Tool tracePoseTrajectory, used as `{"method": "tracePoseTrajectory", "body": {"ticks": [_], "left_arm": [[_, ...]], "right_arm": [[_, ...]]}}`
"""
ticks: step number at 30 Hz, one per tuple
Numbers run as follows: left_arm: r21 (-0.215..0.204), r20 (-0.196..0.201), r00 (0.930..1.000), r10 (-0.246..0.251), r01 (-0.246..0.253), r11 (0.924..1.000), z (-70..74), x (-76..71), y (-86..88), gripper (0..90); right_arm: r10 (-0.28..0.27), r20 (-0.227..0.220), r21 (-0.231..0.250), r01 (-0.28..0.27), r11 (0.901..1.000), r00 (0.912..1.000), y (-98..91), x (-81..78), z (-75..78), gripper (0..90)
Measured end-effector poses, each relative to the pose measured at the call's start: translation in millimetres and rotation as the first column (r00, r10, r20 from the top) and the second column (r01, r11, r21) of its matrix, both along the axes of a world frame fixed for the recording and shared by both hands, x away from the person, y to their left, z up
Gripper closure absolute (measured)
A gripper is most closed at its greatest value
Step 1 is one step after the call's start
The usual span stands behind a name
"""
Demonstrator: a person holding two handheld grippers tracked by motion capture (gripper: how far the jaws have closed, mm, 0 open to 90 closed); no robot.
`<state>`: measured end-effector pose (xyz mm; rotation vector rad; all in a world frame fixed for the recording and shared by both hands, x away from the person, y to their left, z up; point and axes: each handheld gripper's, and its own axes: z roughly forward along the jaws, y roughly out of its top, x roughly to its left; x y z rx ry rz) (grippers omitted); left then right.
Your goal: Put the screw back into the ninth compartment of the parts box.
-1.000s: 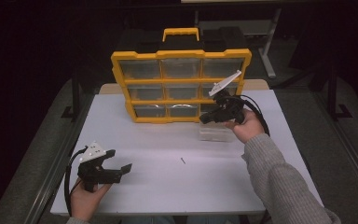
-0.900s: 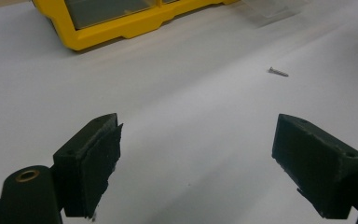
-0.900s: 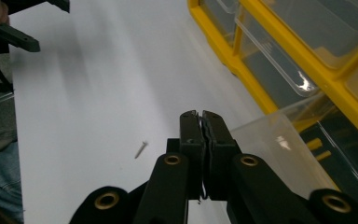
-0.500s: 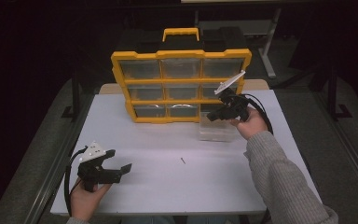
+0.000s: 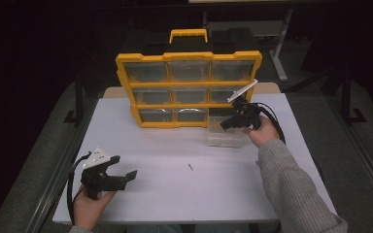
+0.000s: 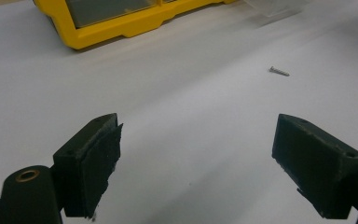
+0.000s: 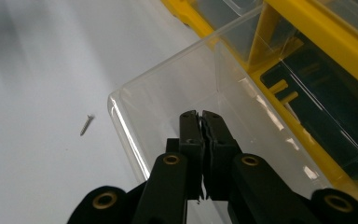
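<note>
Small screw (image 5: 190, 167) alone on white table (image 5: 175, 194), near centre.

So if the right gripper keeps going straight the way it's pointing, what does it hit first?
Probably the inside of the clear plastic bin. The right gripper has its fingers shut with nothing between them and points down into the open bin, so its floor or far wall comes first, ahead of the yellow organizer. Depth is hard to judge.

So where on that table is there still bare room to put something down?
Widest bare stretch: the table between the left gripper and the screw, up to the yellow organizer. The near right of the screw is free too. It's crowded by the clear drawer under the right gripper.
</note>
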<state>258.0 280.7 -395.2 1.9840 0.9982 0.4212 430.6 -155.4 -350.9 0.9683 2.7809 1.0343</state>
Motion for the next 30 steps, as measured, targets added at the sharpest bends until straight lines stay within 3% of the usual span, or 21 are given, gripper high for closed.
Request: {"method": "tracePoseTrajectory", "body": {"ticks": [13,21,30], "left_arm": [[-0.005,0.001,1.0,0.003,-0.003,1.0,0.0,-0.2,-0.5,14.9],[-0.002,-0.001,1.0,0.002,-0.002,1.0,0.0,-0.4,-0.9,14.9],[-0.002,0.001,1.0,0.001,-0.001,1.0,0.1,-0.3,-0.5,14.9]], "right_arm": [[0.006,0.022,0.02,-0.007,0.9998,0.9997,2.1,-6.4,8.0,79.5],[0.049,0.064,0.047,-0.052,0.9976,0.9968,18.8,-27.6,24.6,73.0],[0.121,0.076,0.056,-0.125,0.9906,0.9898,39.1,-45.8,23.4,66.8]]}}
